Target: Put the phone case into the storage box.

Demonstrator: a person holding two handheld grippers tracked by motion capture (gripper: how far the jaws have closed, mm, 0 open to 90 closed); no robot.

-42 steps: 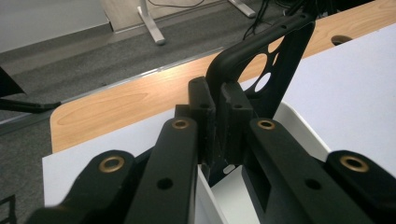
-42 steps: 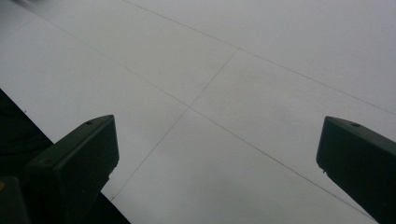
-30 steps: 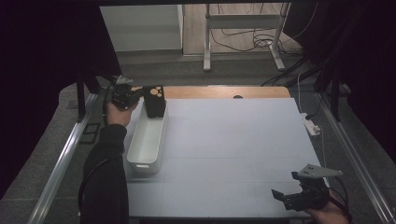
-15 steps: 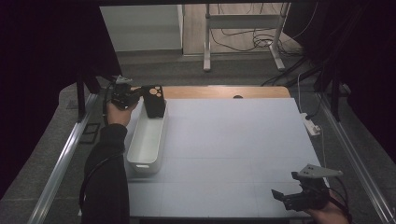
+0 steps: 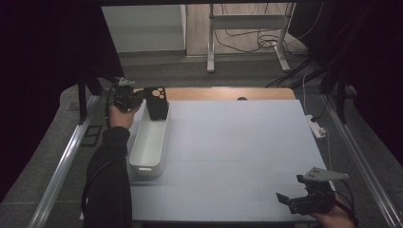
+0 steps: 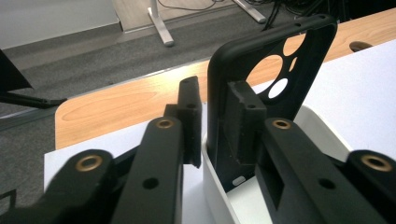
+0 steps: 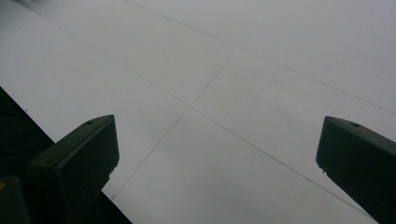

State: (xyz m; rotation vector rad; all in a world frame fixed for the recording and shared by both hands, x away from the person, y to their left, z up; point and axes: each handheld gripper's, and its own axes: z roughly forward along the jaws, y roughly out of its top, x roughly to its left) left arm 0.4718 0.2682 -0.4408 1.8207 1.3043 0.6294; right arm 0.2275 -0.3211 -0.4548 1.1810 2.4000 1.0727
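while the earlier high views & this one look near-identical, little differs: the left hand-held gripper [image 5: 141, 100] stays at the far-left of the bench [image 5: 237, 156], approx 11 o'clock, w/ the phone case [image 5: 157, 102] at the same spot, and the right hand-held gripper [image 5: 297, 199] stays low at approx 5 o'clock, no visible shift.

phone case: black, soft-looking, hollow shell w/ round camera cut-outs (one big, smaller ones beside it) thru which the wood edge & white bench show. it stands upright, cut-outs at 12 o'clock, lower end down inside the far end of the white bin [image 5: 149, 142], a long narrow tub along the bench's left side.

left hand-held gripper, seen in its own view [image 6: 217, 123]: jaws narrow. the right-hand jaw pad presses against the case's inner face; the other jaw sits just outside the case wall w/ a thin gap showing, so grip looks loose or not quite closed on the case [image 6: 261, 70]. bin rim [image 6: 212, 186] lies right under the jaws.

right hand-held gripper [image 7: 217, 154]: jaws wide apart, nothing between them, hovering over bare white bench [image 7: 261, 60].
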